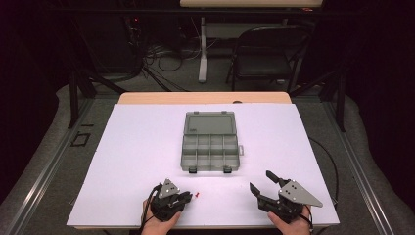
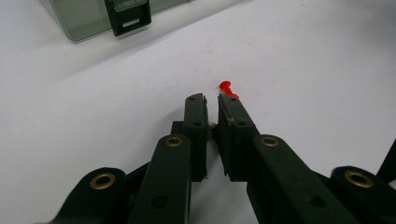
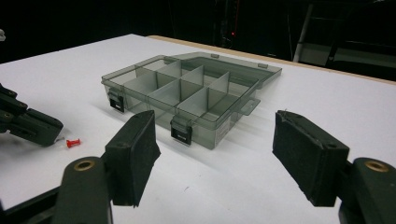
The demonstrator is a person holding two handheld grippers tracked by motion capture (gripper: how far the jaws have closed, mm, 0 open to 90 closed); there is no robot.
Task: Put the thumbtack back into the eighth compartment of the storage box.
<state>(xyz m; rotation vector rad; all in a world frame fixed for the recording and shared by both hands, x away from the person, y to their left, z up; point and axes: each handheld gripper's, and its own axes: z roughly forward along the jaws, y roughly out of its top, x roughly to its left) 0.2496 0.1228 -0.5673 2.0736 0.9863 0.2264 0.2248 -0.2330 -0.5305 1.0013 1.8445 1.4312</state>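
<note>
The grey compartment box (image 1: 210,143) lies open at twelve o'clock. The left hand-held gripper (image 2: 212,100), pressed nearly together, touches a small red pushpin (image 2: 227,87); the right hand-held gripper (image 3: 215,158) is spread.

Light fell from above onto the white table (image 1: 147,147), leaving the room beyond nearly black. The organizer box (image 3: 191,93) cast a soft shadow. The high view was slightly soft; in both gripper views the near black jaws were blurred, with dimmer corners.
</note>
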